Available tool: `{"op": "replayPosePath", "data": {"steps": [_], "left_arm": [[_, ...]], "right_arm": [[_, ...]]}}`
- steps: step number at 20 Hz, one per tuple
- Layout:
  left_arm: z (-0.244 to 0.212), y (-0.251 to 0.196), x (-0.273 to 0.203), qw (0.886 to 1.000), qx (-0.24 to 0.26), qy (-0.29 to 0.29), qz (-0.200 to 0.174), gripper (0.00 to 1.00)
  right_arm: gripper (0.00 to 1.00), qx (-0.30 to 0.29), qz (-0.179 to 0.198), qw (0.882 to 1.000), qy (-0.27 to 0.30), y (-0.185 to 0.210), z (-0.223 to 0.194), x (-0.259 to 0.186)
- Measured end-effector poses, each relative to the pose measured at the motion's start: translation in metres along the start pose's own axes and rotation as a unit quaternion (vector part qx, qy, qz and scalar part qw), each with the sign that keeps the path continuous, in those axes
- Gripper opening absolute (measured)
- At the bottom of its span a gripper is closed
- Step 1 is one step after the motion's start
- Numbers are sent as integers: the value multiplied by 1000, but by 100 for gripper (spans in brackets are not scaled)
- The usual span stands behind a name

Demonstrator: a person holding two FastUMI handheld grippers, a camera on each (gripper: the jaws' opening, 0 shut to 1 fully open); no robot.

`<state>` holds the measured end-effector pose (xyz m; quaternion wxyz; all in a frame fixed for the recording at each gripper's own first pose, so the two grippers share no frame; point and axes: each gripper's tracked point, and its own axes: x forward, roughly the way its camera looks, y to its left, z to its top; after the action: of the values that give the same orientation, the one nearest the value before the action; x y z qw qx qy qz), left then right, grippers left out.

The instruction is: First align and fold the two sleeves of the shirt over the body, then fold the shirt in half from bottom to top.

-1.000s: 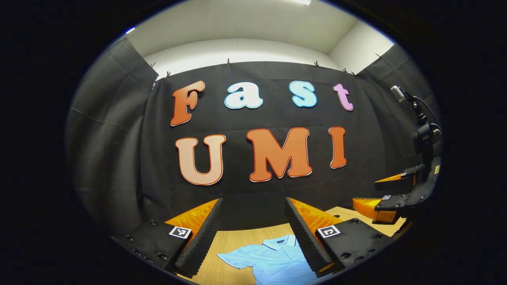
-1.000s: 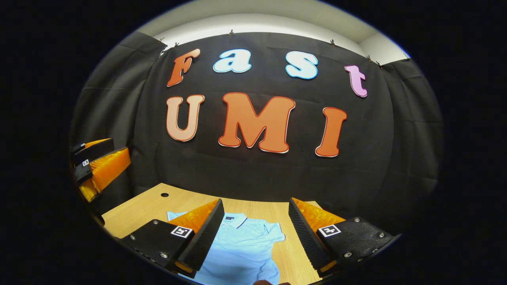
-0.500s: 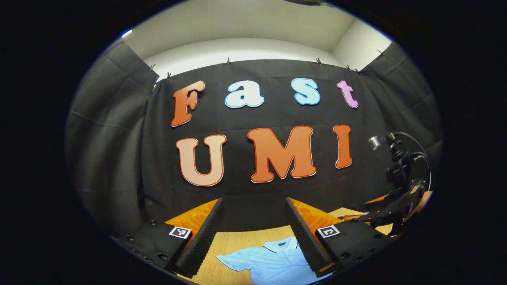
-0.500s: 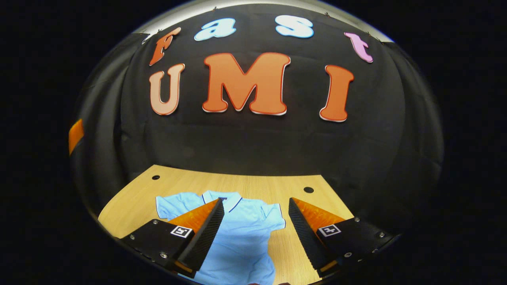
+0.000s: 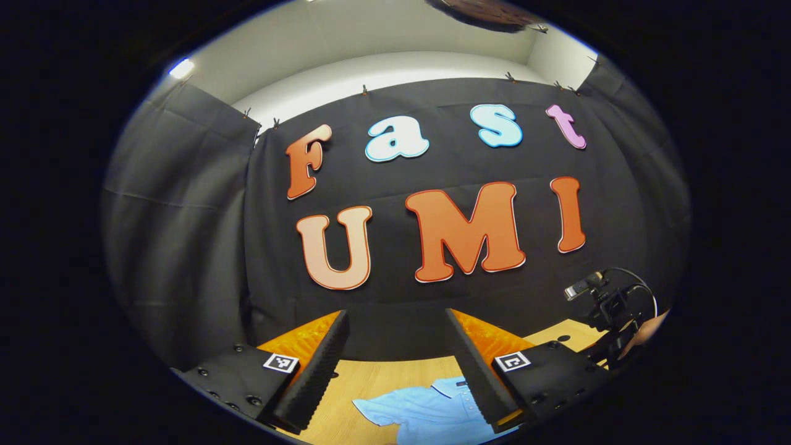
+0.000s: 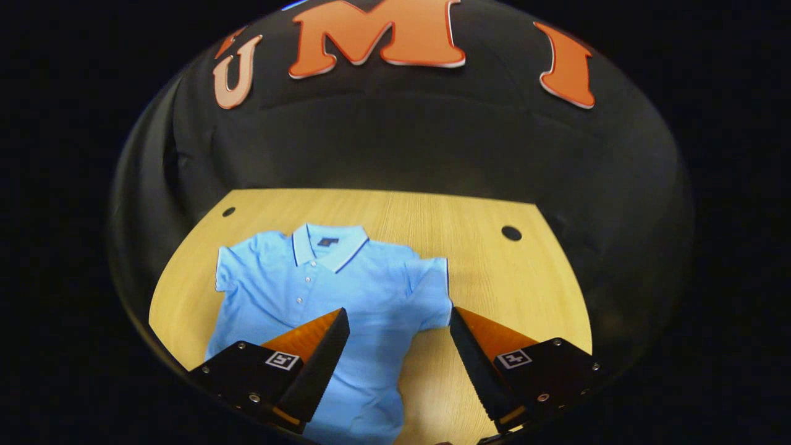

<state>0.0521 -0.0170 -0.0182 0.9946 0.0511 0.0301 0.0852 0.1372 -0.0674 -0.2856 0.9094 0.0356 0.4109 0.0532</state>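
Light blue polo shirt (image 6: 346,296) lies flat, front up, on the wooden bench (image 6: 494,272), collar (image 6: 330,244) toward the black cloth wall. Both short sleeves lie spread out to the sides: one (image 6: 238,266) at the view's left, the other (image 6: 432,293) at its right. Neither is folded over the body. The hem runs out of sight at the bottom of the right gripper view, so I cannot tell how the lower edge lies.

Right tongs (image 6: 398,324) are spread wide, holding nothing, hanging above the shirt. The sleeve on the view's right sits between and just ahead of the fingertips.

Left tongs (image 5: 395,324) are likewise spread and empty, pointed more at the wall. The shirt's collar end (image 5: 426,408) shows low between the fingers, well below them. In the left gripper view the other gripper's body and cable (image 5: 609,309) appear at far right, with part of a hand behind.

Judgement: task is at its very start. No fold made. Left to do: both sleeve folds, then the bottom-to-top fold. The right tongs look closest to a first grasp, on the near sleeve.
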Motion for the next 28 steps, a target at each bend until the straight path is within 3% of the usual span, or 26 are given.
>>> {"op": "replayPosePath", "data": {"steps": [4, 11, 16, 20, 21, 22, 25, 28], "left_arm": [[-2, -4, 1, 999, 16, 15, 25, 99], [-12, -2, 4, 996, 37, 51, 60, 99], [-23, 4, 5, 993, 48, 71, 81, 99], [-29, 4, 6, 991, 49, 87, 90, 100], [-28, 4, 6, 991, 51, 89, 89, 99], [-30, 4, 5, 990, 53, 92, 88, 100], [-28, 3, 5, 990, 56, 95, 85, 99], [-29, 2, 5, 990, 57, 97, 80, 100]], "right_arm": [[99, 28, 0, 997, 67, -19, -16, 44], [96, 25, -19, 989, 142, -37, -31, 104], [83, 31, -33, 984, 173, -51, -36, 127], [66, 33, -38, 983, 177, -54, -33, 139], [57, 32, -40, 982, 182, -54, -34, 138], [56, 34, -39, 982, 180, -54, -33, 139], [22, 42, -32, 982, 183, -50, -34, 139], [8, 81, 6, 980, 181, -40, -27, 133]]}}
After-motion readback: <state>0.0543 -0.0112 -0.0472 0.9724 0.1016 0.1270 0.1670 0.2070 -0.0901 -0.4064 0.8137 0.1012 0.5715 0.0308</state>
